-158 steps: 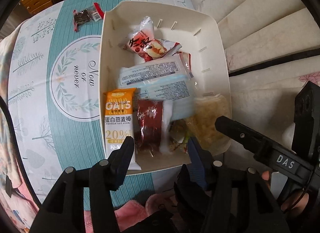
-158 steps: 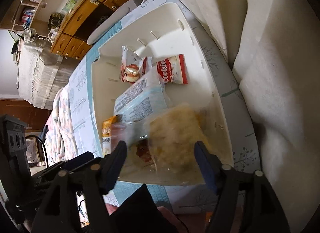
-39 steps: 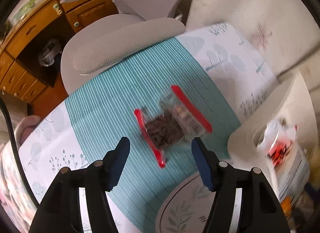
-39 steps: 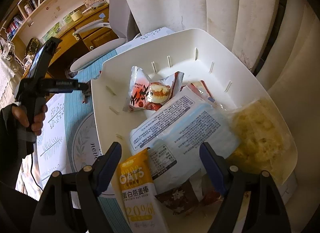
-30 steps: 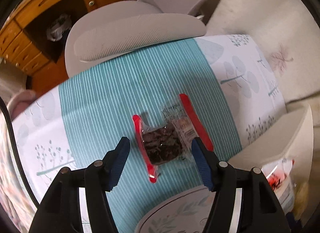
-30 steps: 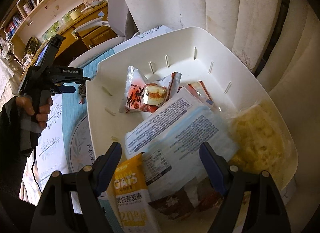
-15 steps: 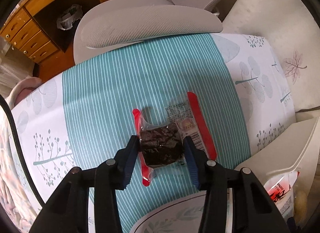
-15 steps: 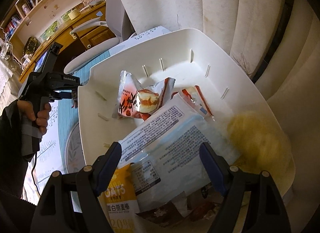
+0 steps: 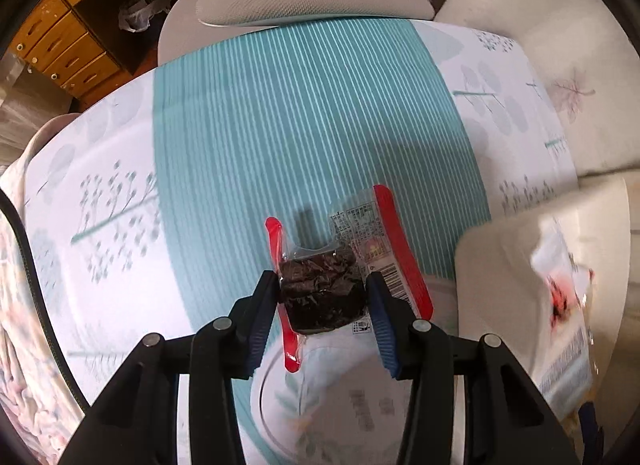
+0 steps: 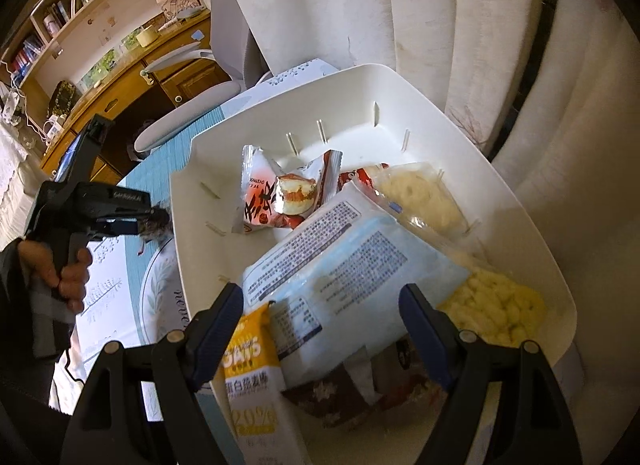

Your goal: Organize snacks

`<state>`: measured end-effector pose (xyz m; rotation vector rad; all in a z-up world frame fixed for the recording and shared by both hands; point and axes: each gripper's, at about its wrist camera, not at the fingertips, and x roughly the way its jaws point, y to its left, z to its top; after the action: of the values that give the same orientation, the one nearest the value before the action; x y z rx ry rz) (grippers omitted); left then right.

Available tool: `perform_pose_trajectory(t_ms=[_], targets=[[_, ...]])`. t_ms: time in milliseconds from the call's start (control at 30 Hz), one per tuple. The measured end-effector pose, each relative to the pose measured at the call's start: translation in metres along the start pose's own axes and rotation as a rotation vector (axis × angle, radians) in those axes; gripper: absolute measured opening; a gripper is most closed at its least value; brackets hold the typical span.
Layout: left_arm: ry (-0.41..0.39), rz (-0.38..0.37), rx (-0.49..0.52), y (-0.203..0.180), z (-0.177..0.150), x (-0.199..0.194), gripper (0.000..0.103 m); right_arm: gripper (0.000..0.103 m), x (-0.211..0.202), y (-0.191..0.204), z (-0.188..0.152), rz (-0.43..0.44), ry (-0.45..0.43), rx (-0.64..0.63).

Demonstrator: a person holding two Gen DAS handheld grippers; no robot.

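My left gripper [image 9: 323, 305] is shut on a clear snack packet with red edges and dark contents [image 9: 322, 289], held a little above the teal striped tablecloth [image 9: 280, 125]. It also shows in the right wrist view [image 10: 154, 221], left of the white bin [image 10: 188, 201]. The bin's corner [image 9: 500, 249] is at right in the left wrist view. My right gripper [image 10: 322, 325] is open and empty over the near end of the bin, above a pale blue packet [image 10: 352, 265] and a yellow oat bar [image 10: 250, 377].
The bin also holds a red and white cake packet [image 10: 276, 197] and clear bags of yellow puffs [image 10: 496, 309]. A grey office chair [image 9: 304, 5] stands beyond the table's far edge. A cream curtain [image 10: 440, 25] hangs behind the bin.
My left gripper closed on the dark snack packet and lifted it off the cloth toward the bin. My right gripper stayed open over the bin, shifting slightly.
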<state>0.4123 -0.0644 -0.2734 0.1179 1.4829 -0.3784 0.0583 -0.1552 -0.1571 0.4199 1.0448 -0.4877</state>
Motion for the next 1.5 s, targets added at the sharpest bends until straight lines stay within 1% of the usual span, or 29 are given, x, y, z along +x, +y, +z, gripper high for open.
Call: perform_pose_trajectory(t_ms=[233, 400, 500, 600, 800, 933, 1000, 1100, 1133, 1200, 1233, 1367, 1500], targets=[[-0.034, -0.031, 0.016, -0.007, -0.028, -0.052, 0.044, 0.081, -0.02, -0.006, -0.014, 0.003, -0.006, 0.019], [-0.078, -0.058, 0.079, -0.027, -0.047, -0.09, 0.044, 0.081, -0.036, -0.016, -0.027, 0.001, -0.015, 0.045], [-0.11, -0.1, 0.122, -0.042, -0.054, -0.107, 0.044, 0.081, -0.042, -0.022, -0.034, 0.003, -0.022, 0.066], [-0.132, -0.14, 0.154, -0.058, -0.061, -0.113, 0.044, 0.081, -0.05, -0.029, -0.041, 0.005, -0.033, 0.085], [-0.141, -0.205, 0.202, -0.095, -0.073, -0.103, 0.045, 0.081, -0.06, -0.049, -0.055, -0.019, -0.04, 0.152], [-0.135, -0.241, 0.252, -0.118, -0.085, -0.096, 0.045, 0.081, -0.067, -0.06, -0.066, -0.041, -0.052, 0.192], [-0.141, -0.238, 0.276, -0.128, -0.091, -0.096, 0.045, 0.081, -0.072, -0.066, -0.072, -0.048, -0.064, 0.212], [-0.141, -0.203, 0.324, -0.139, -0.102, -0.099, 0.052, 0.081, -0.075, -0.072, -0.079, -0.064, -0.07, 0.227], [-0.143, -0.204, 0.336, -0.142, -0.106, -0.103, 0.058, 0.081, -0.077, -0.073, -0.08, -0.068, -0.07, 0.227], [-0.157, -0.22, 0.35, -0.144, -0.115, -0.11, 0.068, 0.081, -0.083, -0.074, -0.082, -0.08, -0.08, 0.22], [-0.165, -0.227, 0.353, -0.143, -0.12, -0.114, 0.071, 0.081, -0.086, -0.073, -0.083, -0.083, -0.086, 0.216], [-0.2, -0.219, 0.385, -0.139, -0.147, -0.134, 0.076, 0.081, -0.106, -0.065, -0.091, -0.089, -0.112, 0.182], [-0.17, -0.223, 0.4, -0.124, -0.182, -0.149, 0.077, 0.081, -0.125, -0.051, -0.103, -0.086, -0.13, 0.136]])
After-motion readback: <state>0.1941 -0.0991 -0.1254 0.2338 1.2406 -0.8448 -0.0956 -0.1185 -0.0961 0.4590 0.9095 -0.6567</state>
